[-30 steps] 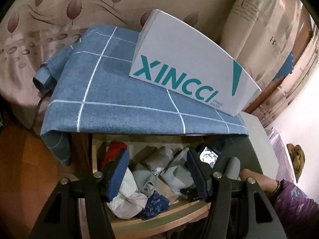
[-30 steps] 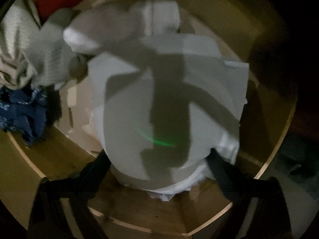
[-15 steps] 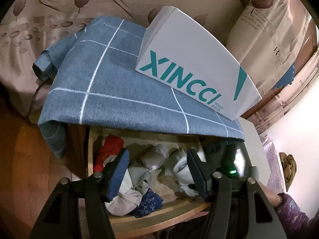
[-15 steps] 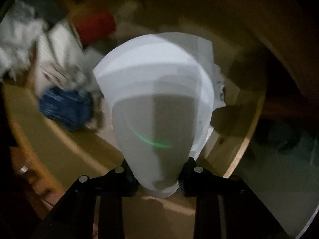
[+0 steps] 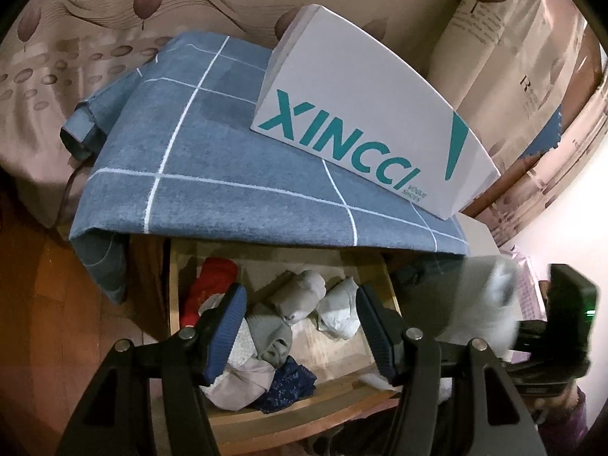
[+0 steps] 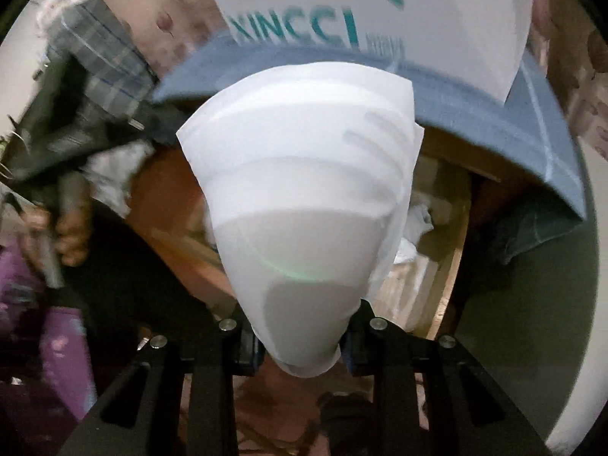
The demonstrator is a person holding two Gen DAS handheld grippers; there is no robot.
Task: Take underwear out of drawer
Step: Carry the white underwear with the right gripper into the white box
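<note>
A curtain with brown leaf shapes (image 5: 114, 7) hangs behind a wooden cabinet, and the floor beside it is brown wood. A blue cloth with white lines (image 5: 228, 159) covers the top of the cabinet, and its front edge hangs a little over the open drawer (image 5: 288, 421) below. A white box with green letters (image 5: 364, 121) sits on the cloth, toward the back and right. Inside the drawer lie small rolled and bunched clothes: a red one (image 5: 212, 285) at the back left, grey and white ones (image 5: 304, 296) in the middle, and a dark blue one (image 5: 288, 387) near the front wall. The left claw (image 5: 300, 326) hangs above the drawer with its blue pads (image 5: 228, 326) spread apart and nothing between them. The right claw (image 6: 300, 345) is clenched on a piece of white underwear (image 6: 304, 205). The underwear is out of the drawer and up in the air, in front of the blue cloth, and it spreads wide away from the pinched end. In the left view the same white underwear shows as a blurry pale shape to the right of the drawer. In the right view a hand (image 6: 70, 228) shows at the left side, wrapped around the handle of the other claw, with a purple sleeve (image 6: 60, 326) below it.
</note>
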